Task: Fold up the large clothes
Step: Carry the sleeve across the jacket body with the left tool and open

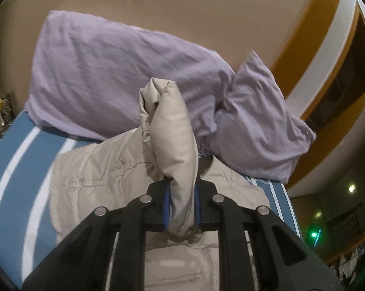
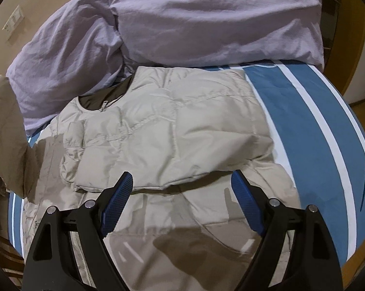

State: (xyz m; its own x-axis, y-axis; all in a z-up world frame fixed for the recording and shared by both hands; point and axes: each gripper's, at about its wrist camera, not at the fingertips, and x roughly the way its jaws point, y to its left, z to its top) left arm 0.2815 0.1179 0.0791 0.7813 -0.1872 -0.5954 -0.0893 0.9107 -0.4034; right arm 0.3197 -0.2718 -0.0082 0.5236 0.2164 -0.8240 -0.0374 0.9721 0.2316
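I log, ahead of my fingers, two lilac pillows (image 2: 206,21) piled against a beige wall (image 1: 206,7). Under and right of my right fingers: blue bedsheet with white stripes (image 2: 311,126). Far left of them, a wall switch plate (image 2: 13,25). Right of my left fingers, a green light (image 1: 314,234).

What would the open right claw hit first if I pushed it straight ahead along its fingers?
Most likely the beige puffer jacket lying on the striped bed: the right claw points down at the folded-over sleeve edge, with nothing between. How near it is, I cannot judge.
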